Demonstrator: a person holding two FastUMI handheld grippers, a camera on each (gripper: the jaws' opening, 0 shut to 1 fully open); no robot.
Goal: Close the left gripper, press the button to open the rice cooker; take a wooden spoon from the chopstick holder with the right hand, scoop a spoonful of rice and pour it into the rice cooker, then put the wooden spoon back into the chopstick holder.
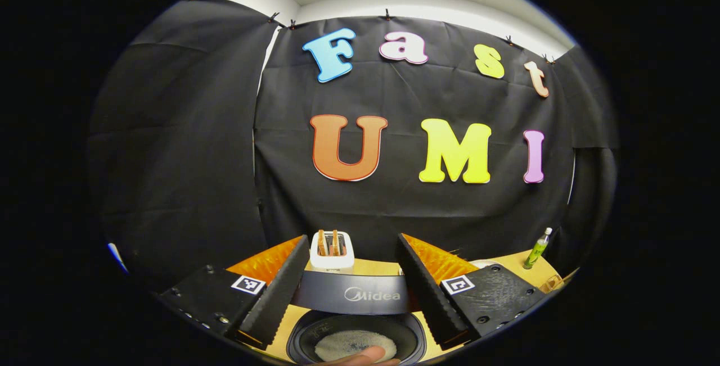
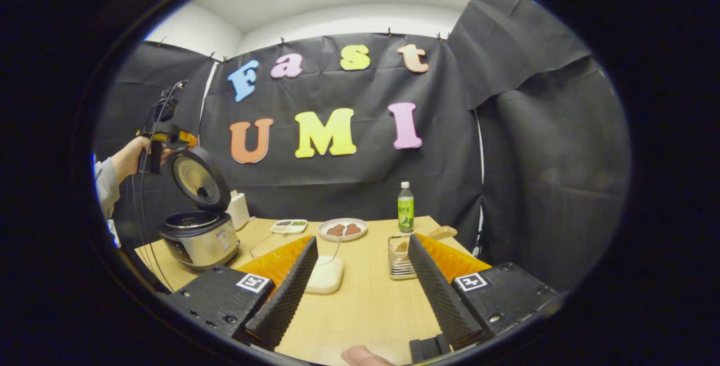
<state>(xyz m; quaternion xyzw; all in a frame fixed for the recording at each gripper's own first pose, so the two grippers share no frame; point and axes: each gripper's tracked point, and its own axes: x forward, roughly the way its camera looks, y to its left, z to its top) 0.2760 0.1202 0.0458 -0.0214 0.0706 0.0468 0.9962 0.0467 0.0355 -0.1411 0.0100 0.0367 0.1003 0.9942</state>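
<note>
While open, rice cooker [image 1: 354, 321] below left hand-held gripper [image 1: 351, 287]

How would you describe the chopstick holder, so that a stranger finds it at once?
Look at the wooden table, on its right side in front of the green bottle. The chopstick holder is the clear ribbed container there. Unlike the flat plate and white dish nearby, it stands upright.

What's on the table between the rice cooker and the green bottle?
In the right gripper view, between the rice cooker and the green bottle sit a small compartment tray and a plate of food.
</note>
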